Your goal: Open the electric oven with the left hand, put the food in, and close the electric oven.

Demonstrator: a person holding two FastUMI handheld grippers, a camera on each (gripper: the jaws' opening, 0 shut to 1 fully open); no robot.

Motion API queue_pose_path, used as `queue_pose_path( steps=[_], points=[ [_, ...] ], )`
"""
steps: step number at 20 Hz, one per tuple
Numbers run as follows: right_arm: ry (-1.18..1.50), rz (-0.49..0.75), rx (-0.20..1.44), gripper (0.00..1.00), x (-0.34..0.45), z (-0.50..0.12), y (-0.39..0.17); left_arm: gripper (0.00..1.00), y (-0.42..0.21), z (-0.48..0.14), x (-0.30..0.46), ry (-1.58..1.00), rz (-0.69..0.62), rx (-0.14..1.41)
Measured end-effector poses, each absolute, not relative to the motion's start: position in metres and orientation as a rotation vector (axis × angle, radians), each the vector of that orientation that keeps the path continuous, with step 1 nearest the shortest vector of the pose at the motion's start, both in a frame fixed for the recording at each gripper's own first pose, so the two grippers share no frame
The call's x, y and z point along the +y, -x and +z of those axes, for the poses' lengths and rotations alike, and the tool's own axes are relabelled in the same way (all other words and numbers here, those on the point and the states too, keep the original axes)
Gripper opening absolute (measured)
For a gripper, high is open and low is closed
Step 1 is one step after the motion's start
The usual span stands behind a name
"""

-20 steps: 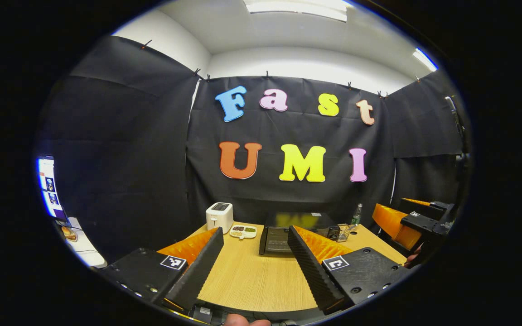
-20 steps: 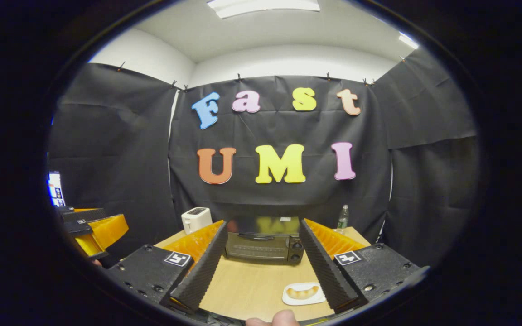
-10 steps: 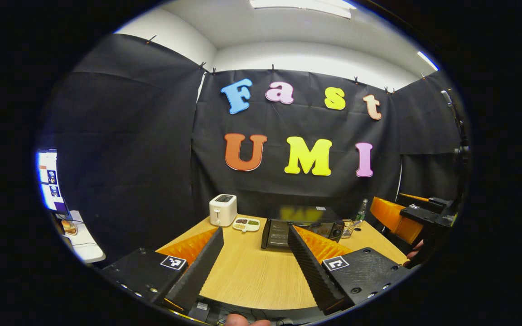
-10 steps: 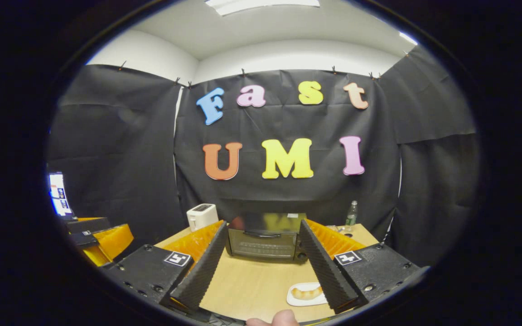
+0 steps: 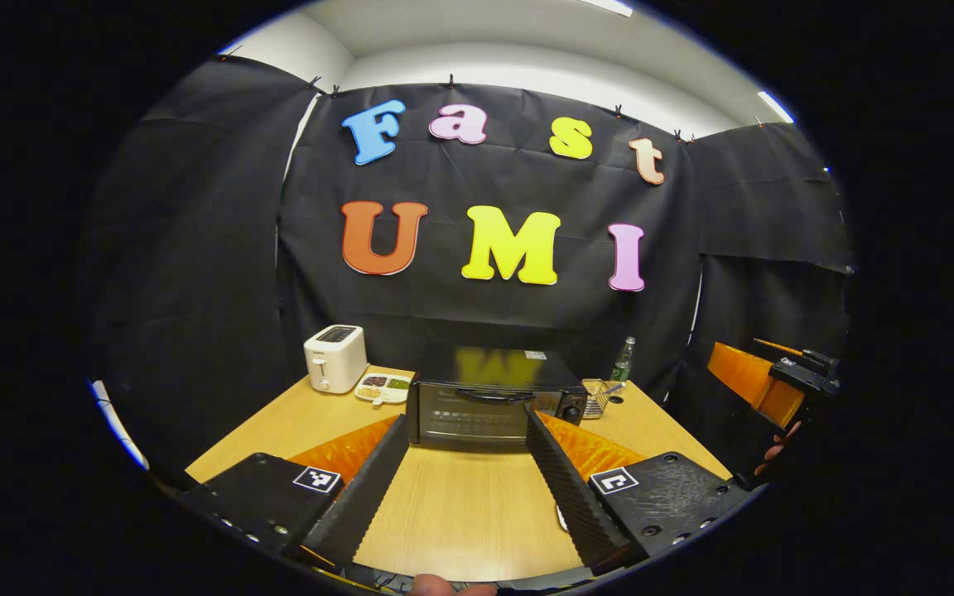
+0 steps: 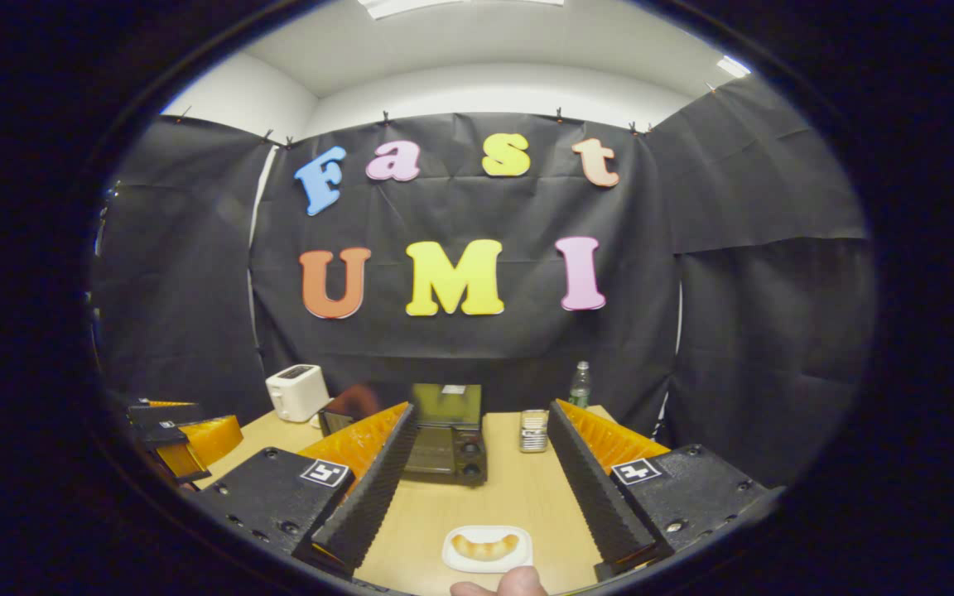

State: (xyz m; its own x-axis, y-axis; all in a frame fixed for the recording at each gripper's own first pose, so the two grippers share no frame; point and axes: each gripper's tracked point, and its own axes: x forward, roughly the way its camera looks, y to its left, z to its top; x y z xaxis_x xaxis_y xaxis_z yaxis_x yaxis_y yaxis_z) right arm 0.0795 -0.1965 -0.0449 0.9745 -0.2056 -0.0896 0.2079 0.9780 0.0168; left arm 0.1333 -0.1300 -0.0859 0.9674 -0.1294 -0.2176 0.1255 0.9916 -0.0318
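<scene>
Left gripper [image 5: 460, 480] gapes empty over bare table [image 5: 460, 513], oven [image 5: 485, 407] shut at centre. Right gripper [image 6: 477, 488] (also wide, empty) frames the food [image 6: 487, 546] low in frame; toaster [image 5: 334, 358] stands centre-left.

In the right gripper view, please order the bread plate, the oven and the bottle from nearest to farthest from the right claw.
1. Bread plate: between the right claw fingers, near table edge.
2. Oven: mid-table, slightly left.
3. Bottle: far right, by the wall.

Matt wood-grain table [image 5: 460, 513], glossy dark oven [image 5: 485, 401], glossy white toaster [image 5: 334, 358]
</scene>
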Motion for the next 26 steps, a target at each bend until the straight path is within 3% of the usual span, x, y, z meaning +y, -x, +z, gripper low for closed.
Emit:
queue_pose_path(
  steps=[8,15,26],
  points=[
    [-0.119,-0.314,0.17,0.98,-0.284,-0.09,-0.131,0.94,-0.264,-0.119,-0.168,-0.01,-0.128,0.266],
    [-0.087,-0.393,0.196,0.98,-0.312,-0.091,-0.125,0.94,-0.348,-0.163,-0.177,-0.056,-0.148,0.314],
    [-0.087,-0.457,0.248,0.98,-0.33,-0.104,-0.113,0.97,-0.38,-0.214,-0.174,-0.114,-0.131,0.428]
  ],
)
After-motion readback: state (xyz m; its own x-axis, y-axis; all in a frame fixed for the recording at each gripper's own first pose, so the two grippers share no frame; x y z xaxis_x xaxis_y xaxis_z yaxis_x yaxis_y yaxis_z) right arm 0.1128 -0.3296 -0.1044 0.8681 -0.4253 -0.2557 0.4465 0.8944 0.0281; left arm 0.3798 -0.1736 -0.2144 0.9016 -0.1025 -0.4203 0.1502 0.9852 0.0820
